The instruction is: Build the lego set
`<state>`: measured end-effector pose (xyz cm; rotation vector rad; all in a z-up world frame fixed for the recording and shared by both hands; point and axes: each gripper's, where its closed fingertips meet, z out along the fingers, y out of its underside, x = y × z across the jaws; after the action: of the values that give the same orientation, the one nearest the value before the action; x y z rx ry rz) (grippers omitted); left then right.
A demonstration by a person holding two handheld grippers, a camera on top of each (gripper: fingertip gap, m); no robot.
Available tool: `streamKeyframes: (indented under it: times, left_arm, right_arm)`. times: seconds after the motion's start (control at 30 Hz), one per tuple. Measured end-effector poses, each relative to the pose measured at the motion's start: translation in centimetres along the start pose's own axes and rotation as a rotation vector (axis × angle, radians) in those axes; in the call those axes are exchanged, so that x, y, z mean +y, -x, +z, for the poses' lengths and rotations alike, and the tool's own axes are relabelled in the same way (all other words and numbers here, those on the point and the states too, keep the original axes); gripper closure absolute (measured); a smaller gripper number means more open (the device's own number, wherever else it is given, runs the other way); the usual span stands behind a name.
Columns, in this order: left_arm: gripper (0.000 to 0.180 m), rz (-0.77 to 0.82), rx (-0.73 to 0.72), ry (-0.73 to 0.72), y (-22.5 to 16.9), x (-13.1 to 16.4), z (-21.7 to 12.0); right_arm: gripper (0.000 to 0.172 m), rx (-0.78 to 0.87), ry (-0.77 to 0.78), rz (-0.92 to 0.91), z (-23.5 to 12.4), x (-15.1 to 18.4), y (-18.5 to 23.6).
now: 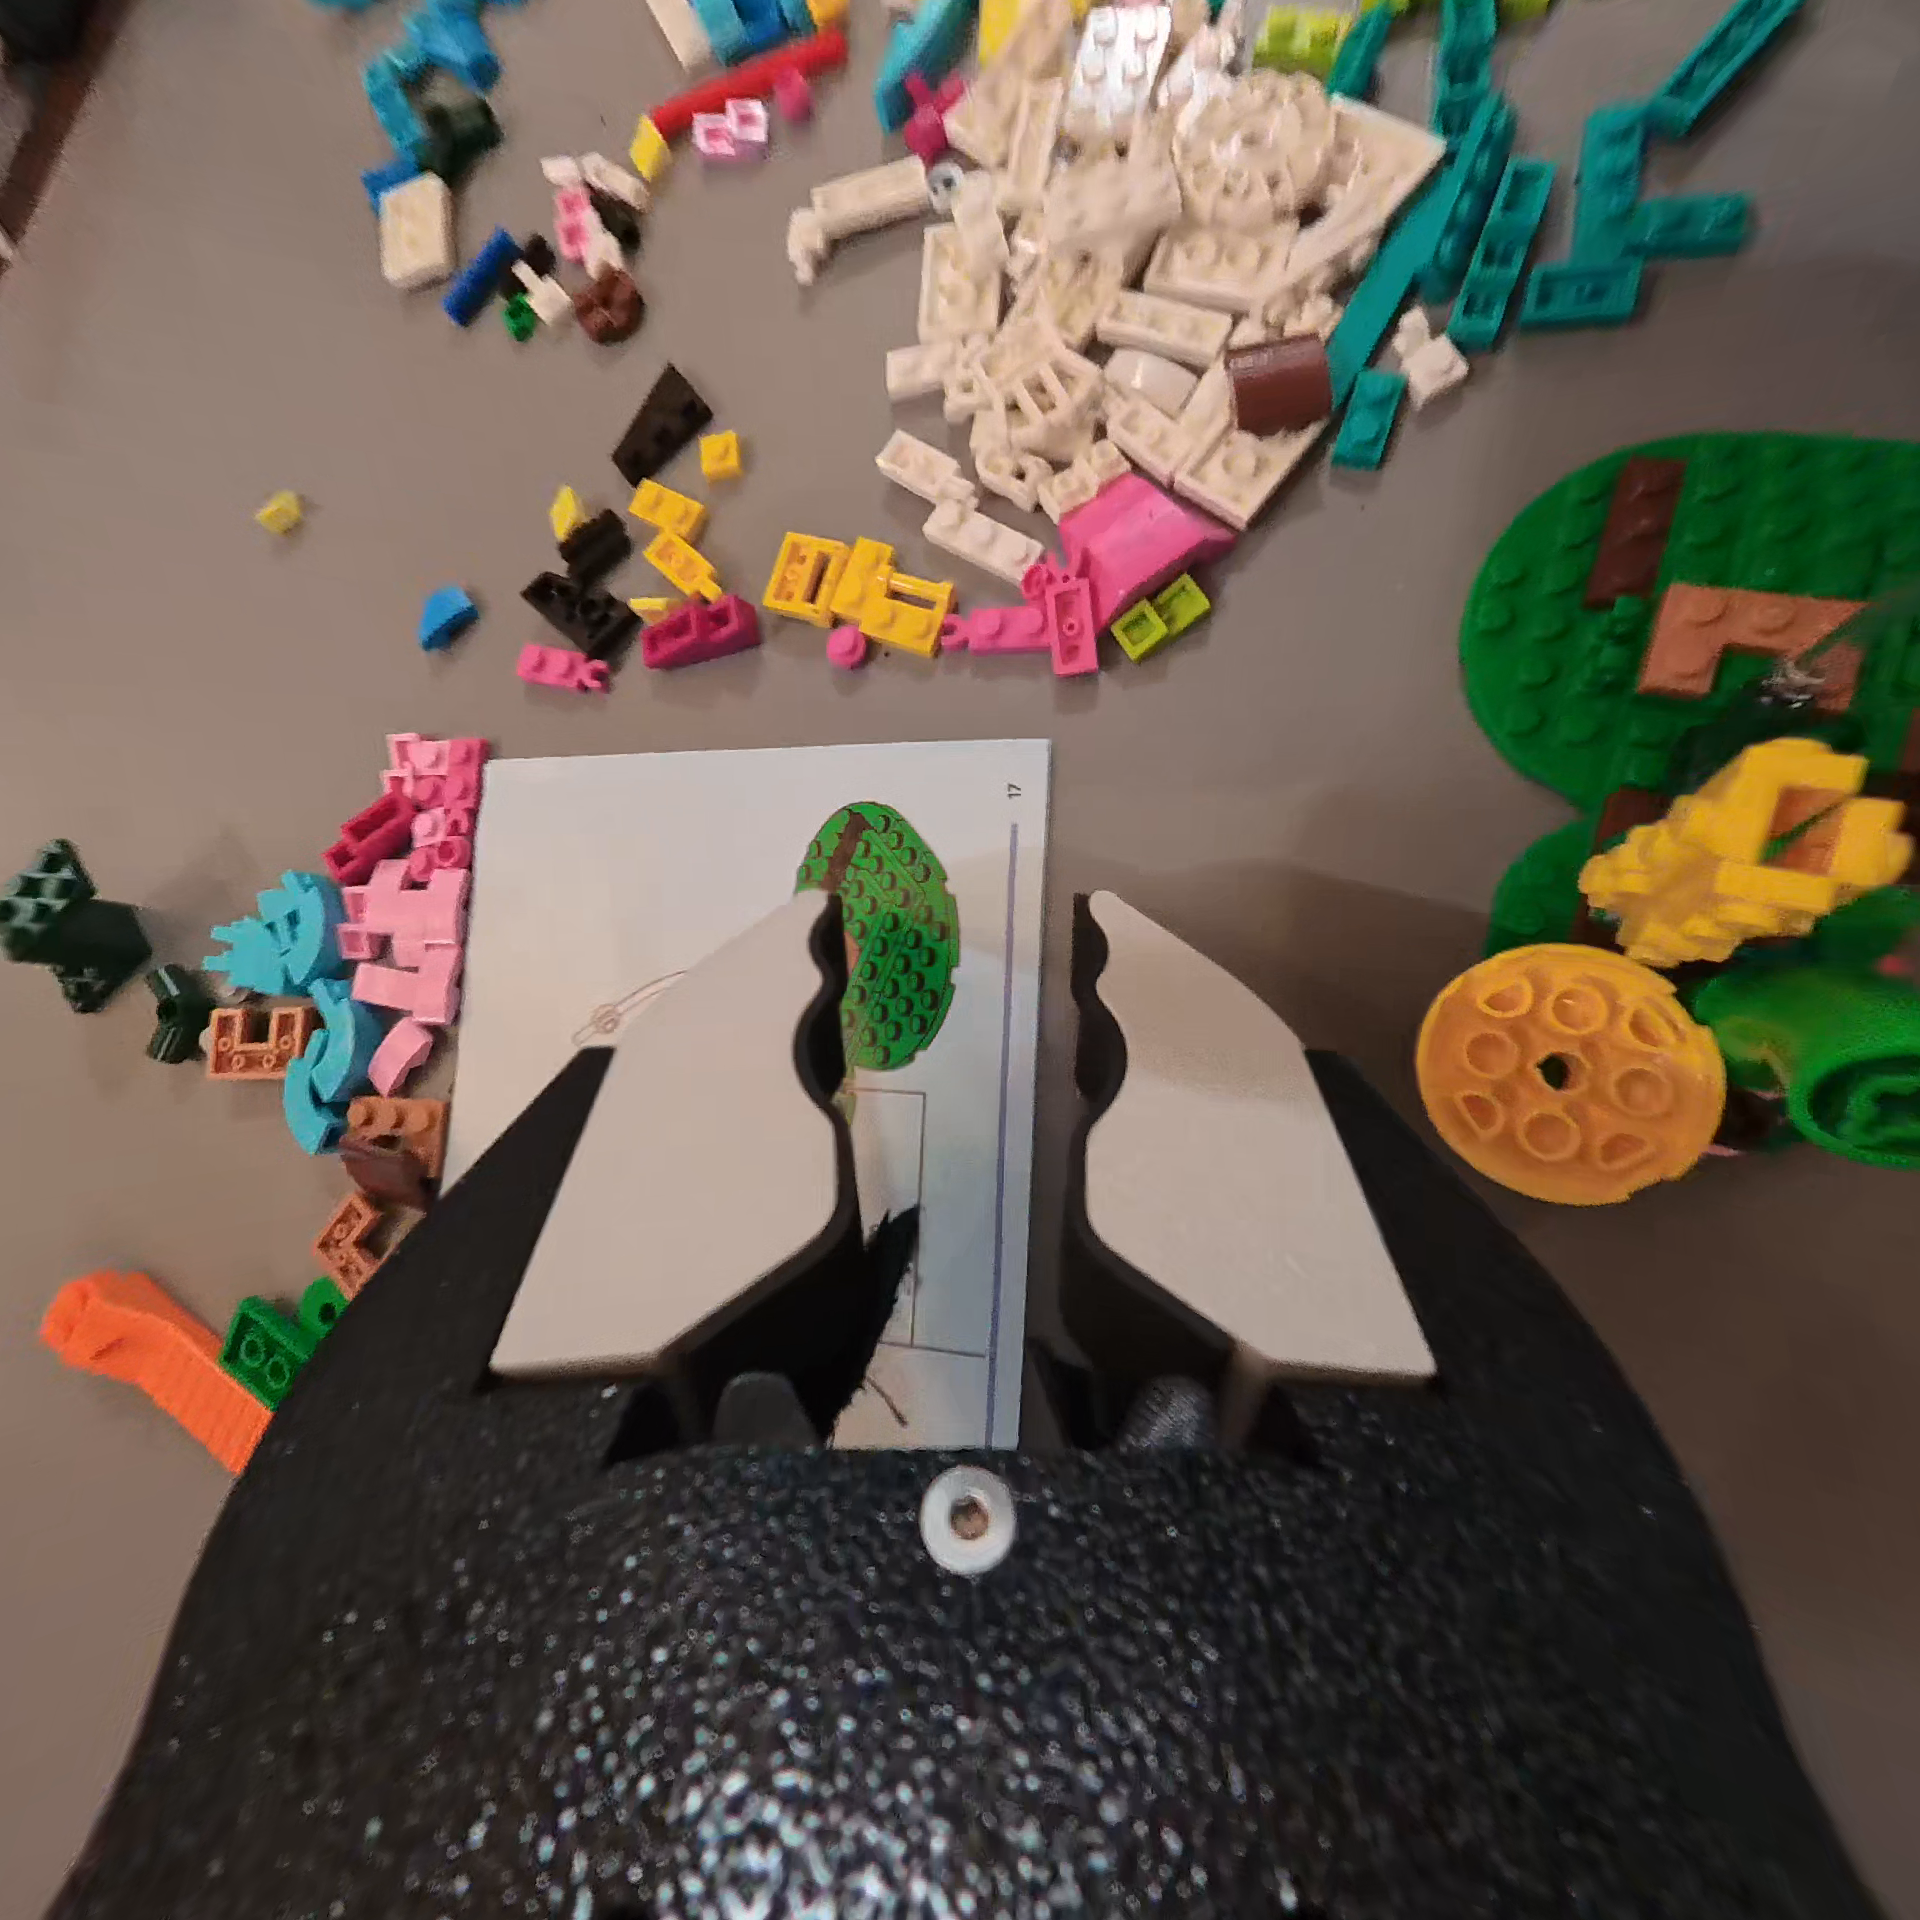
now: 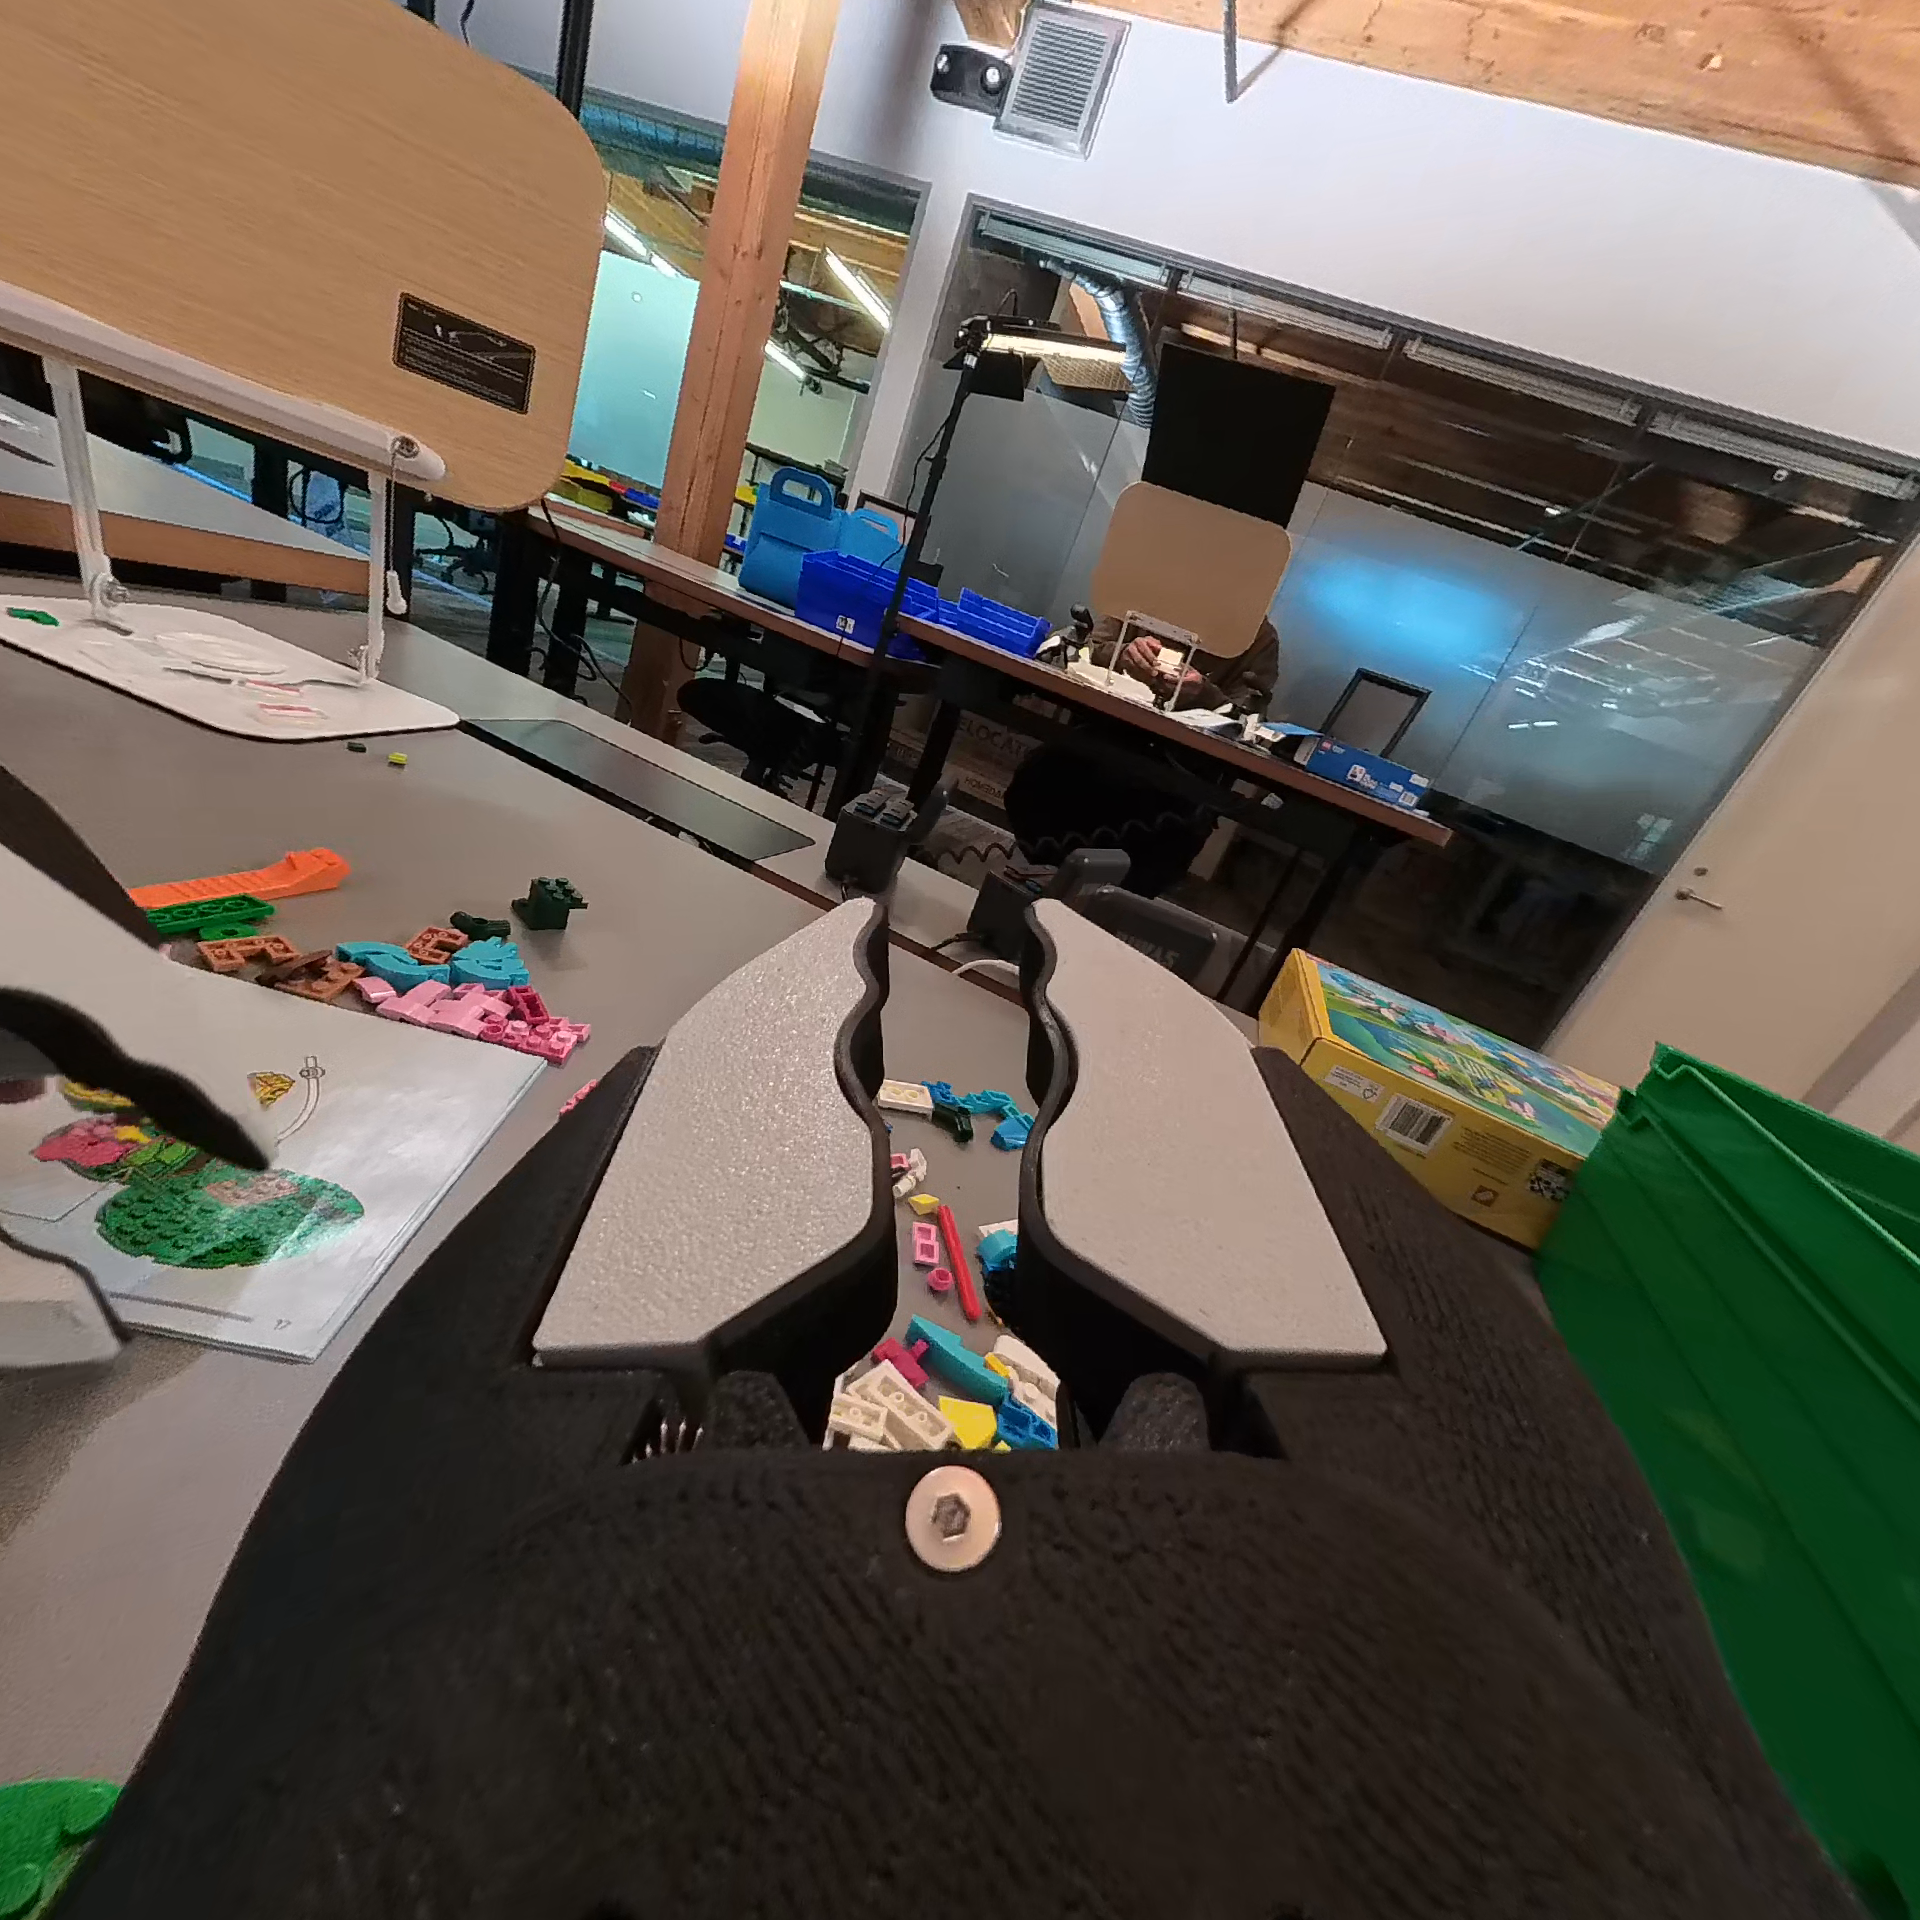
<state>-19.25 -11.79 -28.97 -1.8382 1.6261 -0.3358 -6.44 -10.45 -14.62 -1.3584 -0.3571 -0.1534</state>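
My left gripper [image 1: 956,914] is open and empty. It hovers over an open instruction booklet [image 1: 644,883] on the grey table [image 1: 1247,790], its right finger just past the page's right edge. Pink bricks [image 1: 416,914] lie along the booklet's left edge. My right gripper [image 2: 954,920] is open with nothing between its pads. It is raised above the table and tilted, with loose small bricks [image 2: 935,1403] showing below its fingers. The booklet [image 2: 395,1122] lies to its left, where one left gripper finger [image 2: 62,935] also shows.
A pile of white bricks [image 1: 1143,260] and teal plates [image 1: 1538,229] lie far ahead. A green baseplate [image 1: 1558,623] with a yellow build and a yellow disc [image 1: 1564,1075] sits at the right. An orange separator [image 1: 145,1351], a yellow box [image 2: 1434,1101] and a green bin [image 2: 1745,1351] are nearby. Spacing between my two grippers at the tips: around 20 centimetres. From the left gripper's tips to the orange separator [image 1: 145,1351] is close to 20 centimetres.
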Motion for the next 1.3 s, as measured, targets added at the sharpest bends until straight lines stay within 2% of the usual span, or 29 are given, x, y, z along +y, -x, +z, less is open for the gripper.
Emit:
streamKeyframes:
  times: [0.13, 0.33, 0.47, 1.0, 1.13, 1.23, 1.3]
  left_arm:
    - [0.145, -0.030, 0.024, 0.042, 0.0, 0.0, 0.4]
    - [0.169, -0.049, 0.085, 0.035, -0.7, 0.1, 0.5]
    - [0.176, -0.054, 0.087, 0.035, -0.8, 0.1, 0.5]
    - [0.175, 0.022, -0.132, -0.014, 1.9, -0.4, -0.4]
    - [0.170, 0.026, -0.187, -0.006, 2.7, -0.2, -0.5]
    - [0.180, 0.017, -0.199, -0.019, 2.9, -0.3, -0.8]
    - [0.180, -0.005, -0.179, -0.031, 2.8, -0.3, -1.0]
  right_arm:
    - [0.150, -0.004, 0.000, 0.001, 0.0, 0.0, 0.1]
    - [0.150, -0.009, -0.003, 0.014, 0.0, -0.1, 0.1]
    - [0.150, -0.014, 0.001, 0.015, 0.0, 0.0, 0.2]
    - [0.150, -0.026, 0.011, 0.014, 0.1, 0.1, 0.5]
    - [0.150, -0.030, 0.015, 0.012, 0.2, 0.2, 0.6]
    - [0.150, -0.046, 0.018, 0.013, 0.2, 0.3, 0.9]
    - [0.150, -0.072, 0.021, 0.014, 0.2, 0.3, 1.3]
